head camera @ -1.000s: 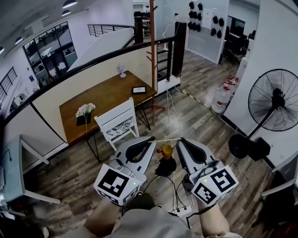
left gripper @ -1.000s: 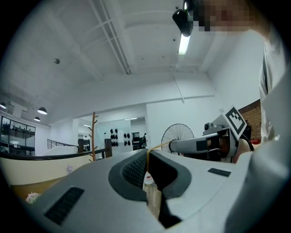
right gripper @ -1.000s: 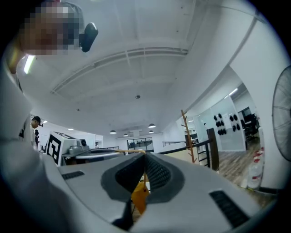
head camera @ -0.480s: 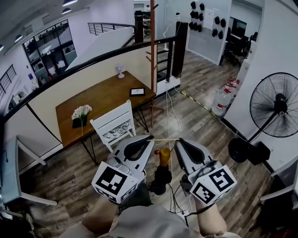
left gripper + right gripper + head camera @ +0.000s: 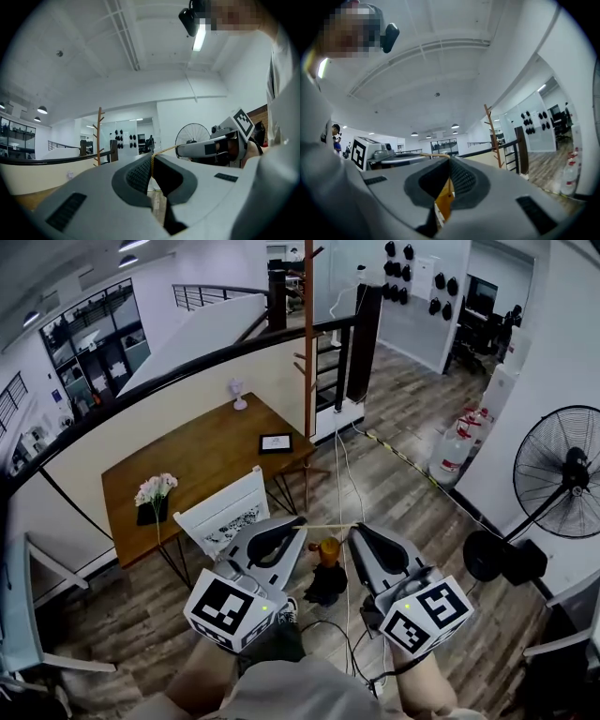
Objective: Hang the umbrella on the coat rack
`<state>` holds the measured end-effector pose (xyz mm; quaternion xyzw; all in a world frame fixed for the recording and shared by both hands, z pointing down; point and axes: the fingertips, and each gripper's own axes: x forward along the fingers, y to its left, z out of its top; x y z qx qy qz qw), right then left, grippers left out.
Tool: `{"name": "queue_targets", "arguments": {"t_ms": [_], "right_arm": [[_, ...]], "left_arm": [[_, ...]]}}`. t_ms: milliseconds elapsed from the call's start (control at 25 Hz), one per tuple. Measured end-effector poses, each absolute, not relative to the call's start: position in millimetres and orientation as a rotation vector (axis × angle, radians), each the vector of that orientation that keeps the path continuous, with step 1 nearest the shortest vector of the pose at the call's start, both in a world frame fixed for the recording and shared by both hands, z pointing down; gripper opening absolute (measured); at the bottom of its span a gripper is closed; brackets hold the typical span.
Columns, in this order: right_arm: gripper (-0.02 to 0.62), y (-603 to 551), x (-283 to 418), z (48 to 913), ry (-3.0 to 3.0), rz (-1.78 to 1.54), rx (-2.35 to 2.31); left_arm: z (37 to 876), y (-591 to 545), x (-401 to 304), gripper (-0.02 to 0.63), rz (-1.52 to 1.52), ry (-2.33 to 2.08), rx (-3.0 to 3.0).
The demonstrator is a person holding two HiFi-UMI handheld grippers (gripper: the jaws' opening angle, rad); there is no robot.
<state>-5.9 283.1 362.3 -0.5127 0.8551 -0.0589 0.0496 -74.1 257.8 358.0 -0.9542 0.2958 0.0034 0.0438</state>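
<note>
Left gripper (image 5: 302, 520) and right gripper (image 5: 356, 528) are each clamping fully closed on thin tan cord (image 5: 328, 524), black orange-handled folded umbrella (image 5: 328, 581) hanging beneath.

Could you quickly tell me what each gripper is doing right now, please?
Left gripper: shut on the umbrella strap.
Right gripper: shut on the umbrella strap too.

Your left gripper (image 5: 298, 521) and right gripper (image 5: 357, 529) are grey with black-and-white square patterns. The umbrella (image 5: 327, 585) is black, its handle (image 5: 329, 547) orange. The coat rack (image 5: 308, 334) is reddish-brown.
</note>
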Motion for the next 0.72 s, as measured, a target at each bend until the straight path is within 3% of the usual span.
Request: {"name": "queue_targets", "arguments": {"t_ms": [720], "right_arm": [[0.009, -0.9, -14.8, 290.1, 2.559, -0.060, -1.565]], "left_arm": [[290.5, -28.2, -83.3, 0.000, 0.122, 0.768, -2.920]]}}
